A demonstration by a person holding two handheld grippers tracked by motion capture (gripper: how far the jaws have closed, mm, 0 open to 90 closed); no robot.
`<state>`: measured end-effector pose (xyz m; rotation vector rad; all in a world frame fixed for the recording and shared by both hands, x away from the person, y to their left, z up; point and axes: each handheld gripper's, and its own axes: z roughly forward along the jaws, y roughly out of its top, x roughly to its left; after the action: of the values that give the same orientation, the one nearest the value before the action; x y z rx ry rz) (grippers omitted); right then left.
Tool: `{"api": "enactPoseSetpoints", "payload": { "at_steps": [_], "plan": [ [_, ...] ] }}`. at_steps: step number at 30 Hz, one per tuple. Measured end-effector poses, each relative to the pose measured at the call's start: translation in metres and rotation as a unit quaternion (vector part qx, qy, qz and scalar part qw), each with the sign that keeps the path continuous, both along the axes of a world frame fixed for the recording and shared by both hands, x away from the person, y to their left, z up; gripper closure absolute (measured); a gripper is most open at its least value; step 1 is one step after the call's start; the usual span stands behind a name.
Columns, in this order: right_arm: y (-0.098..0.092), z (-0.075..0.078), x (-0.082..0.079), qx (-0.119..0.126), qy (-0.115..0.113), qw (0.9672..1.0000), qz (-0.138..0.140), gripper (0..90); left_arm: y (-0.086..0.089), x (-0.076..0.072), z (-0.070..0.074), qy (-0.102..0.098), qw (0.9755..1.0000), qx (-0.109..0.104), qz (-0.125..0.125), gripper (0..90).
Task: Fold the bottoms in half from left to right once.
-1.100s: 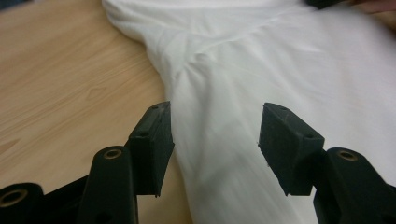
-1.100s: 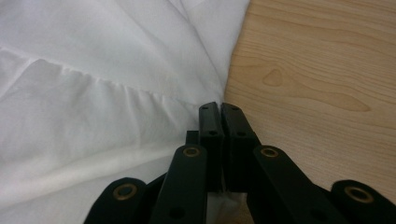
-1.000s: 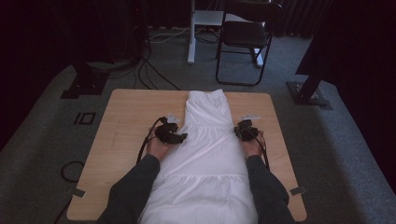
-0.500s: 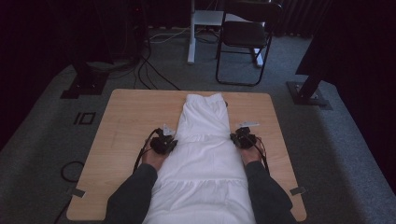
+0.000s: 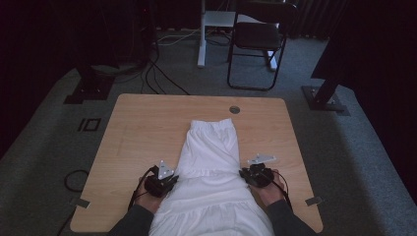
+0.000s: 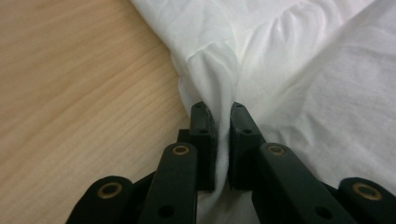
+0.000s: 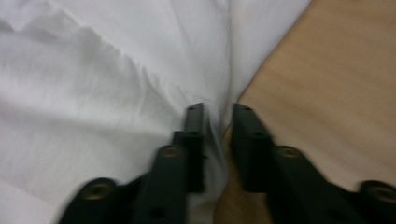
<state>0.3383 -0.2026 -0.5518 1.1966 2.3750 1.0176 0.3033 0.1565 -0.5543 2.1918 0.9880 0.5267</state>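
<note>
I see the wooden table (image 5: 147, 128) spread out ahead of both sets of fingers, bare wood lying to the outer side of each. Down its middle lies the white garment (image 5: 211, 162), running from its gathered band at the far end toward me and hanging off the near edge between my forearms. It sits between my two grippers, so each set of fingers meets it at one side edge.

My left gripper (image 5: 167, 181) is at the garment's left edge. In the left gripper view the left gripper (image 6: 223, 122) is clenched on a bunched ridge of the white cloth: the fabric rises in a fold straight out of the narrow slit between the pads, with the fingers (image 6: 203, 135) pressing it from both sides. Wood shows just left of those fingers, cloth everywhere to their right.

My right gripper (image 5: 252, 175) is at the garment's right edge. In the right gripper view the right gripper (image 7: 217, 126) has its jaws just been opening; a thin fold of cloth hangs in the gap, lying against the left of the fingers (image 7: 194, 135), while the other finger stands apart from it over bare wood. The view is blurred, so I cannot tell whether the fold touches both pads.
</note>
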Motion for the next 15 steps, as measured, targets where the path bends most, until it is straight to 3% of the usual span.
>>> {"api": "enactPoseSetpoints", "payload": {
  "at_steps": [4,7,8,9,11,12,13,15],
  "plan": [
    [-0.006,0.020,0.017,0.058,-0.024,0.9979,-0.015,60.0,-0.001,0.001,-0.001,-0.003,1.0000,-0.002,0.000,82.3],
    [0.002,0.035,0.039,0.069,-0.037,0.9968,-0.011,55.4,0.000,0.001,-0.002,-0.004,0.9999,-0.010,0.001,81.9],
    [0.002,0.035,0.039,0.069,-0.037,0.9968,-0.011,55.4,0.000,0.001,-0.002,-0.004,0.9999,-0.010,0.001,81.8],
    [0.014,0.040,0.067,0.084,-0.025,0.9962,0.001,52.6,0.002,0.001,-0.003,-0.004,0.9998,-0.017,0.001,81.6],
    [0.022,0.039,0.086,0.091,-0.015,0.9957,0.002,51.6,0.002,0.001,-0.003,-0.003,0.9998,-0.022,0.002,81.6],
    [0.022,0.039,0.086,0.091,-0.015,0.9957,0.002,51.6,0.002,0.001,-0.003,-0.003,0.9998,-0.022,0.002,81.6],
    [0.032,0.036,0.102,0.099,-0.002,0.9951,0.001,50.8,0.002,0.001,-0.003,-0.004,0.9998,-0.022,0.001,81.6],
    [0.036,0.034,0.109,0.104,0.004,0.9946,0.005,50.4,0.002,0.001,-0.004,-0.004,0.9997,-0.022,0.001,81.6]
  ]
}}
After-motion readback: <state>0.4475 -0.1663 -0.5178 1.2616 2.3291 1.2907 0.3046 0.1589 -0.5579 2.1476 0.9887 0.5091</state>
